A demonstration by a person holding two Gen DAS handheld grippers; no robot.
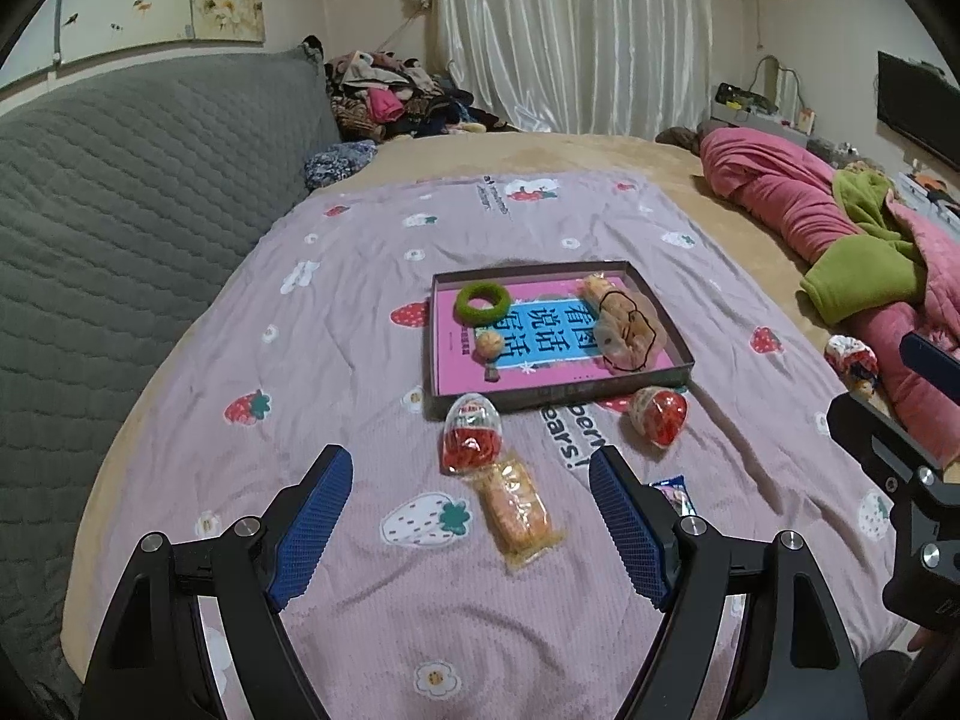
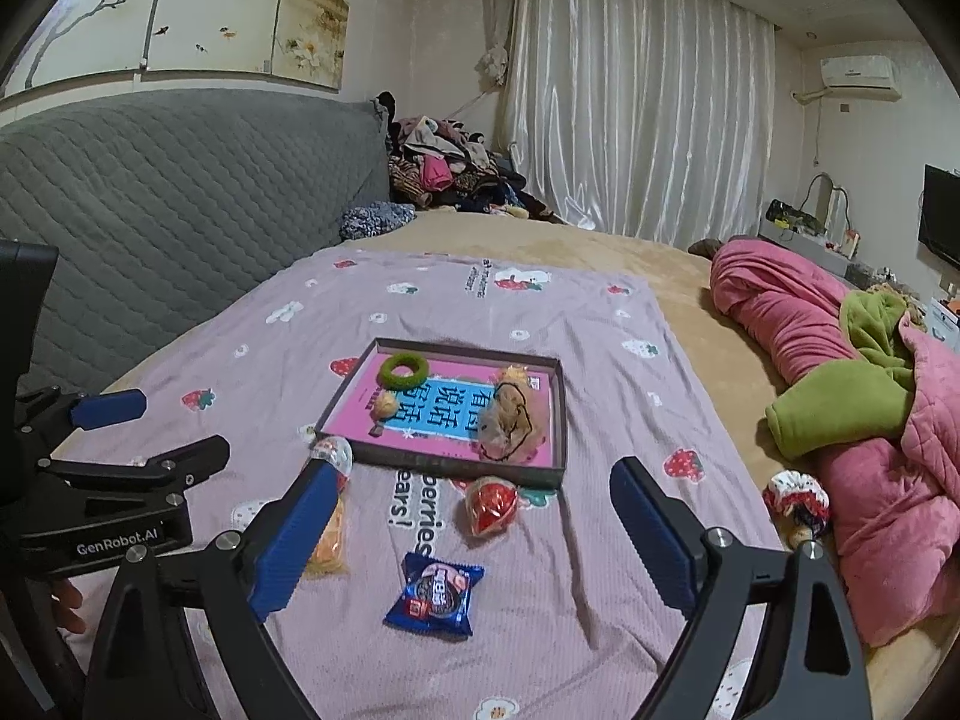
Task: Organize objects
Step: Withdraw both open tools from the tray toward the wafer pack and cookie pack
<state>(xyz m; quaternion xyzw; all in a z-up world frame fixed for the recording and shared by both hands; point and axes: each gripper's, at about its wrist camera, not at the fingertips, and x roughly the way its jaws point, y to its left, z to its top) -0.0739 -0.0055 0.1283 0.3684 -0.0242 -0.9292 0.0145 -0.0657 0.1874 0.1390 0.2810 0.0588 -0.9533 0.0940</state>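
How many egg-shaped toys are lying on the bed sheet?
2: one egg at the tray's near-left corner, another egg by its near-right edge. None seems hidden.

Both views are fisheye looks from the grippers, aimed forward and tilted down over a bed spread with a lilac strawberry-print sheet (image 1: 336,324) toward white curtains (image 1: 540,30). The left wrist view sits low and close, its 2 blue-padded fingers (image 1: 312,516) framing the near sheet, with the shallow grey cardboard tray (image 1: 429,360) just beyond. The right wrist view stands beside it to the right, angled less steeply, so more wall and ceiling show. Both share the tray, the sheet, the grey quilted headboard (image 2: 180,192) and the pink quilt (image 2: 780,312); each catches the other gripper at its edge.
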